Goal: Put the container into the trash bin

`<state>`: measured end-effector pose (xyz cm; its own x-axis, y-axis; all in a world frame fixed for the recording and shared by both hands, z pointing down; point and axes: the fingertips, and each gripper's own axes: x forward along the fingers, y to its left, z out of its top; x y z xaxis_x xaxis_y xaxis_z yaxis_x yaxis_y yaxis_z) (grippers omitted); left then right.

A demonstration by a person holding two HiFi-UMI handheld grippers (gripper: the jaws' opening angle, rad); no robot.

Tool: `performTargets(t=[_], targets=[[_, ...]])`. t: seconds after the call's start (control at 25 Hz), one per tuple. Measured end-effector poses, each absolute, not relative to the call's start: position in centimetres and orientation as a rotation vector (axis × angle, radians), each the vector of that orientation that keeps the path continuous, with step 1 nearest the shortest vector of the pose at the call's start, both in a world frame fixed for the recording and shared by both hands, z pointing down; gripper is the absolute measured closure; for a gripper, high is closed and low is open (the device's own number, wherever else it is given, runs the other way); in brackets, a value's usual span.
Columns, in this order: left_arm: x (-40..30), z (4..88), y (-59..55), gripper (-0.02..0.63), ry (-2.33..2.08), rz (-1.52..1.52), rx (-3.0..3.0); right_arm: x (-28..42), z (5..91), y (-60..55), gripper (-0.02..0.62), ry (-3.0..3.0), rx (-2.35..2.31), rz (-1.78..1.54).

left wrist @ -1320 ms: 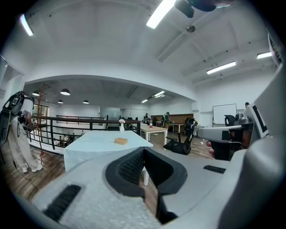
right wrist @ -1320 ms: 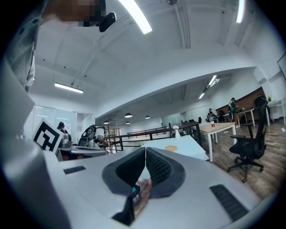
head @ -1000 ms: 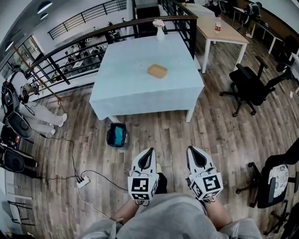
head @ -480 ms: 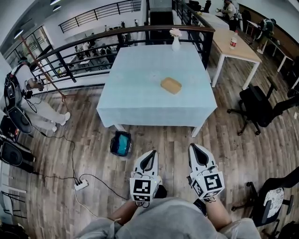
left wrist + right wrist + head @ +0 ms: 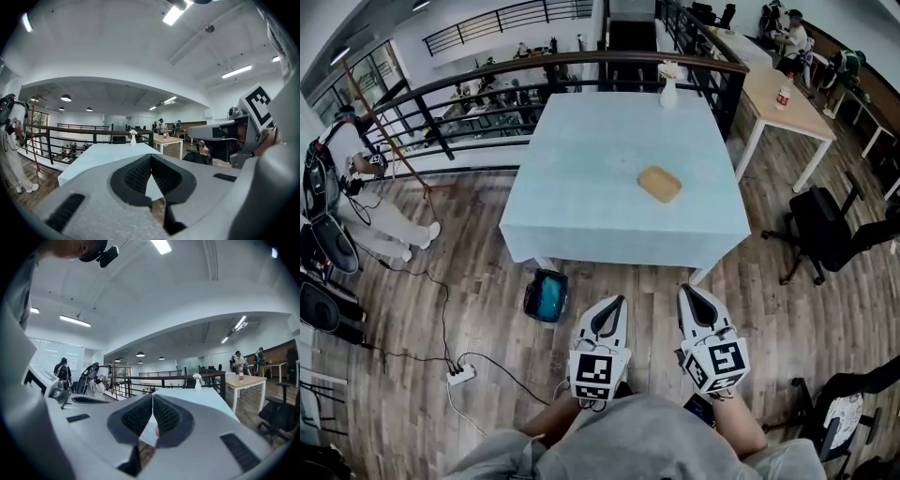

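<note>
A tan oblong container [image 5: 660,184] lies on the light blue table [image 5: 581,206], right of its middle. A small dark trash bin [image 5: 546,295] with a teal liner stands on the wood floor by the table's near left corner. My left gripper [image 5: 616,302] and right gripper [image 5: 686,292] are held side by side close to my body, short of the table's near edge, pointing toward it. Both are shut with nothing between the jaws. In the left gripper view the closed left gripper [image 5: 151,157] faces the table [image 5: 93,157]; the right gripper view shows the shut right gripper [image 5: 153,397] likewise.
A white vase with flowers [image 5: 668,90] stands at the table's far edge before a black railing [image 5: 487,84]. A wooden desk [image 5: 778,103] with a bottle and black office chairs [image 5: 825,230] are at the right. Cables and a power strip [image 5: 459,375] lie on the floor at left.
The table, container and bin have drawn closer and shifted in the head view as I walk toward them. Both grippers stay shut and empty in front of my body.
</note>
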<state>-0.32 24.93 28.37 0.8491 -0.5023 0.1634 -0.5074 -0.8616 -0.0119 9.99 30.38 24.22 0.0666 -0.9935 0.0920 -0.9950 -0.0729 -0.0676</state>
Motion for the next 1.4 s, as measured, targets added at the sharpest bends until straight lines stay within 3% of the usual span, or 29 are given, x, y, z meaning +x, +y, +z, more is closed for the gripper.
performTargets(t=[0.48, 1.4], targets=[[-1.9, 30.1, 20.2, 0.586, -0.836, 0.288, 2.965, 9.1, 26.2, 25.3, 0.568, -2.17, 2.321, 0.26], [-3.2, 30.9, 19.1, 0.586, -0.838, 0.302, 2.957, 11.5, 26.8, 26.7, 0.568, -2.085, 2.453, 0.283]])
